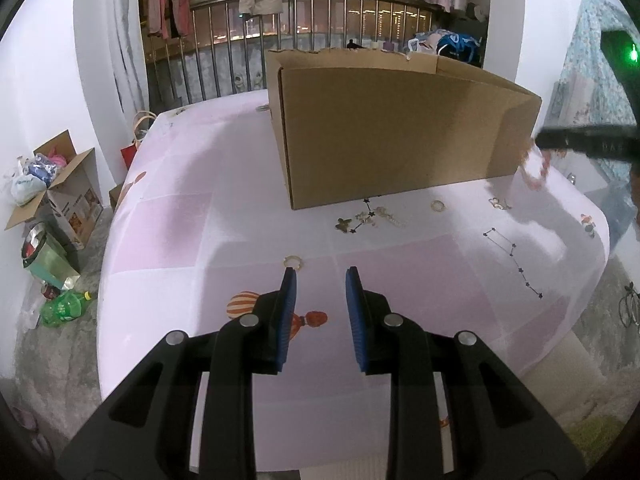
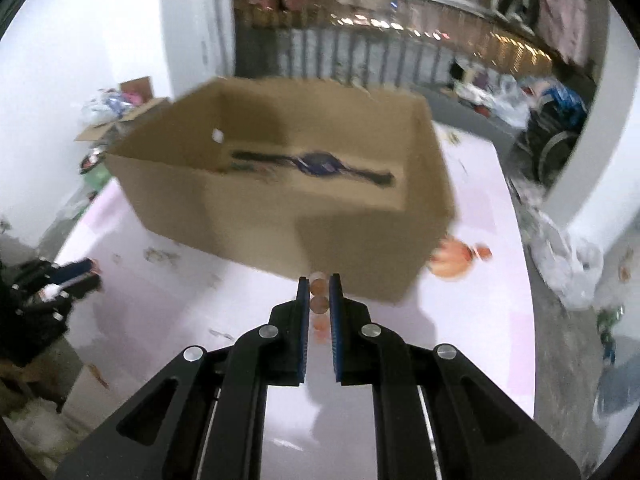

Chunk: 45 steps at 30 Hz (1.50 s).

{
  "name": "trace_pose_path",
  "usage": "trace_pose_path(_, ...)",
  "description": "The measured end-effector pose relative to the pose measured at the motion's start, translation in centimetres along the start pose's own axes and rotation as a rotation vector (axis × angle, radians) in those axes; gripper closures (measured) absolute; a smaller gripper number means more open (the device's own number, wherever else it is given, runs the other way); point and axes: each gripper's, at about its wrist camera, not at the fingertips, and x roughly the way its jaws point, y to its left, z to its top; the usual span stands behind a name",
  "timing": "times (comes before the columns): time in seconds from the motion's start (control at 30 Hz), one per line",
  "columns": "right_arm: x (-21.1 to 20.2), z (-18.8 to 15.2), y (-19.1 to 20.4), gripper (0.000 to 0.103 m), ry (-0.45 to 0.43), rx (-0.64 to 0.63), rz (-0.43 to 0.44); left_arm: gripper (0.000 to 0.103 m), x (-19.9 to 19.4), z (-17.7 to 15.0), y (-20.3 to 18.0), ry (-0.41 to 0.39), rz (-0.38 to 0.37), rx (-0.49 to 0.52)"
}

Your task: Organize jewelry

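An open cardboard box (image 1: 392, 132) stands on the pink tablecloth (image 1: 168, 232). In the right wrist view a dark-strapped watch with a blue face (image 2: 316, 165) lies in the box (image 2: 248, 208). My right gripper (image 2: 319, 280) is shut on a bracelet of pink-orange beads (image 2: 319, 289), lifted just in front of the box's near corner. The left wrist view shows that gripper (image 1: 540, 142) at the box's right end with the bracelet (image 1: 534, 170) dangling. My left gripper (image 1: 321, 274) hangs open over the cloth, holding nothing. A ring (image 1: 292, 261) lies just beyond its left fingertip.
Loose jewelry lies in front of the box: a butterfly brooch (image 1: 343, 224), a chain (image 1: 386, 216), another ring (image 1: 438, 205) and small pieces (image 1: 498, 202). Boxes, bags and a green bottle (image 1: 64, 308) crowd the floor on the left. A railing with hanging clothes is behind.
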Motion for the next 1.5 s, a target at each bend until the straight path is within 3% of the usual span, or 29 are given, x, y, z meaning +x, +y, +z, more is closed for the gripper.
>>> trace_pose_path(0.23,1.3,-1.1,-3.3,0.093,0.006,0.109,0.052,0.079,0.6,0.4,0.0,0.026,0.02,-0.026)
trace_pose_path(0.37,3.0,-2.5,-4.5,0.093,0.041,0.148,0.038,0.079,0.7,0.6,-0.2,0.033,0.029,-0.027)
trace_pose_path(0.47,4.3,-3.6,-5.2,0.093,0.086,0.14,-0.028,0.079,0.6,0.7,-0.3,0.034,0.031,-0.026)
trace_pose_path(0.67,2.7,-3.7,-4.7,0.085,0.005,0.12,-0.043,0.079,0.7,0.8,0.2,0.038,0.057,-0.031)
trace_pose_path(0.8,1.6,-3.2,-3.5,0.085,-0.059,0.107,0.035,0.079,1.2,1.1,0.8,0.046,0.066,-0.032)
trace_pose_path(0.93,2.6,-3.4,-2.0,0.085,-0.066,0.088,0.104,0.079,2.3,1.3,1.2,0.069,0.076,-0.025)
trace_pose_path(1.07,3.6,-3.4,-0.6,0.085,-0.049,0.065,0.139,0.079,3.6,1.3,1.6,0.105,0.065,-0.019)
trace_pose_path(1.37,4.5,-3.1,0.3,0.085,-0.04,0.05,0.187,0.079,4.4,1.7,2.2,0.098,0.029,0.011)
trace_pose_path(1.5,4.5,-3.0,0.1,0.085,-0.048,0.059,0.193,0.086,4.4,1.6,1.8,0.097,0.017,0.045)
